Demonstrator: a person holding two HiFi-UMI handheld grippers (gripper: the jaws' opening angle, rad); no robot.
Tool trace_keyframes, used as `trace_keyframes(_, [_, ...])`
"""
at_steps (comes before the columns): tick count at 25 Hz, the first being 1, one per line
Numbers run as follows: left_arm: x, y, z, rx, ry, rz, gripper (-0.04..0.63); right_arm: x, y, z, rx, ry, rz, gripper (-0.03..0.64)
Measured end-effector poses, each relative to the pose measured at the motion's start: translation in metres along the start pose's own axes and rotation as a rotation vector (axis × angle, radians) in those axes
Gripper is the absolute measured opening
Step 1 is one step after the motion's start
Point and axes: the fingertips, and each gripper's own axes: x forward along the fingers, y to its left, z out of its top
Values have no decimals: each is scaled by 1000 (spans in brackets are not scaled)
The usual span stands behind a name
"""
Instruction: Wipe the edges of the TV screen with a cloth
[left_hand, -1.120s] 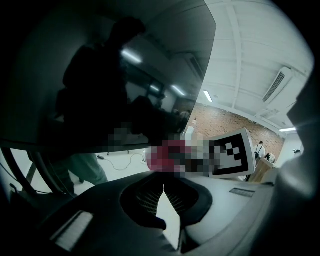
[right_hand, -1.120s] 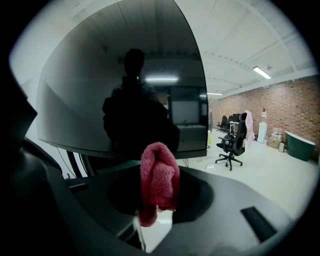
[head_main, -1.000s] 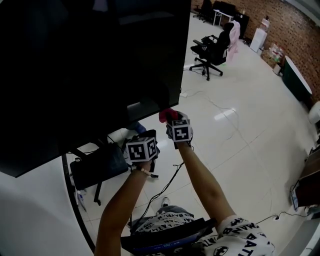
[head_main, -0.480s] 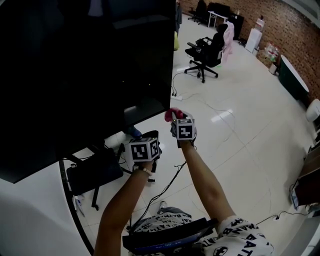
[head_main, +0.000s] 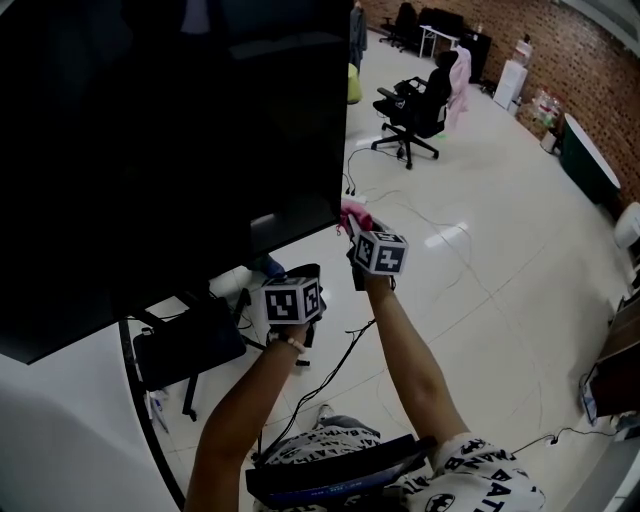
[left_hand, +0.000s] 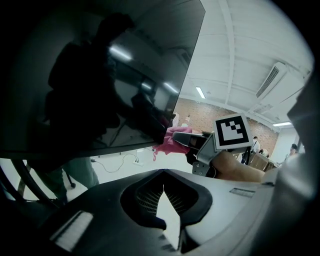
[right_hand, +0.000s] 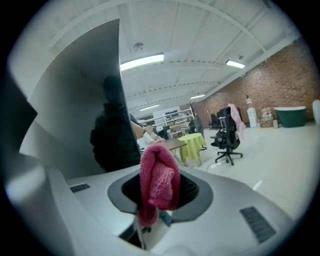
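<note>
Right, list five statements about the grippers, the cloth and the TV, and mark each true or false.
1. The right gripper holds a pink cloth in its jaws. True.
2. The left gripper grips a second cloth. False: its jaws are together with nothing between them.
3. The pink cloth is at the lower right corner of the TV screen. True.
4. The TV screen shows a bright picture. False: it is dark, with only reflections on it.
5. A black office chair stands upright on the floor beyond the TV screen. True.
</note>
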Motion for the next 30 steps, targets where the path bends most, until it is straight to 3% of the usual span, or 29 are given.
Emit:
trace_keyframes(4, [-2, 1, 4, -8, -3, -7, -14, 8, 10, -6, 87, 19, 102, 117])
trace_keyframes(9, [-5, 10, 23, -1, -35, -4, -14, 12, 19, 2, 1, 23, 128, 117])
trace_keyframes(16, [-11, -7, 81, 51, -99, -25, -14, 8, 31, 39, -171, 9, 104, 117])
trace_keyframes(30, [-48, -66, 216, 181, -265, -103, -14, -20, 63, 139, -322, -124, 130, 117])
